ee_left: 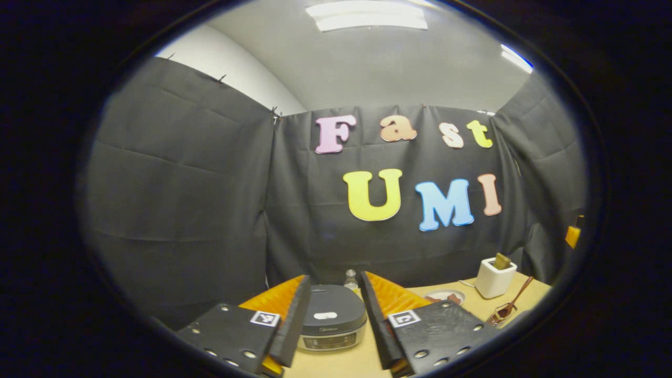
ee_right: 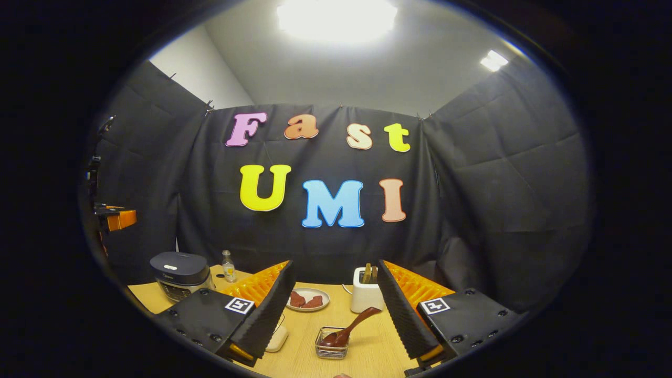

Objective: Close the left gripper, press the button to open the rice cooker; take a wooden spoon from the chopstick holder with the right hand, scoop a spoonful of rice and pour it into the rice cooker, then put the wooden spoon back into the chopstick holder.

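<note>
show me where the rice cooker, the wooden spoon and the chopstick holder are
rice cooker (ee_left: 331,315), left gripper view, on its closed lid.
wooden spoon (ee_right: 353,325), right gripper view, on its handle.
chopstick holder (ee_right: 366,298), right gripper view, on its front wall.

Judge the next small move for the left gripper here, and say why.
Probably close the left gripper: its fingers stand apart, framing the rice cooker, whose lid is still down, and the task wants it shut before pressing the button. The right gripper is open too, with the wooden spoon ahead, resting in a wire basket.
</note>
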`<action>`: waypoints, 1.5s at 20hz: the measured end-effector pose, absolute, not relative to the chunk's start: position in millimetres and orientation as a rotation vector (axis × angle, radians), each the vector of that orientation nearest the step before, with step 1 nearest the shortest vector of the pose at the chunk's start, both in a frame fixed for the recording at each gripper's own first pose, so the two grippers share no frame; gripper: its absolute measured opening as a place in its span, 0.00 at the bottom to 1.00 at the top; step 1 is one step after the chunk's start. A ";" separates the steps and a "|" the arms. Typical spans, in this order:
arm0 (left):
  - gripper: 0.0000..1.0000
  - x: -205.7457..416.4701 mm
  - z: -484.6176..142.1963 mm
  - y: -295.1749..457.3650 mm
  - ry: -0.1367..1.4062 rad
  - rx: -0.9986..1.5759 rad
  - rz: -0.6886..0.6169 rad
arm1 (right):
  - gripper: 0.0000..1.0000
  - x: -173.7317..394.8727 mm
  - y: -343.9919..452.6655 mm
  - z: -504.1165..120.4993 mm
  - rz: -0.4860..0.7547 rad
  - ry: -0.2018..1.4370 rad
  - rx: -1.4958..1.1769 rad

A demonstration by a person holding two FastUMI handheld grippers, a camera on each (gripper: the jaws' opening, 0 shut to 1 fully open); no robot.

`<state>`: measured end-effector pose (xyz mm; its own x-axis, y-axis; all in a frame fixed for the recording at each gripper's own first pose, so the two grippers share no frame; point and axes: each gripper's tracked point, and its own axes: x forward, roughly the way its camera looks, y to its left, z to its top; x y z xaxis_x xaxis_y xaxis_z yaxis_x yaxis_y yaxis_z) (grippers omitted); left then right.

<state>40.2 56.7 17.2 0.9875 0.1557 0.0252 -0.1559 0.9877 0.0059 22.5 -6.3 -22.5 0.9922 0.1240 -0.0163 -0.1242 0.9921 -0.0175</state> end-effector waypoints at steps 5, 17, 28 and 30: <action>0.28 72.9 9.6 71.9 -0.024 -0.027 0.111 | 0.99 30.0 5.7 -20.6 0.072 0.016 -0.019; 0.00 149.4 -54.7 85.8 0.058 -0.070 0.038 | 0.97 47.5 12.0 -24.4 -0.023 0.033 -0.048; 0.01 198.2 -163.9 103.3 0.250 -0.104 0.044 | 0.99 60.7 17.1 -34.2 -0.084 0.075 -0.095; 0.01 200.0 -182.5 102.0 0.279 -0.101 0.045 | 0.99 63.6 19.0 -34.2 -0.087 0.077 -0.104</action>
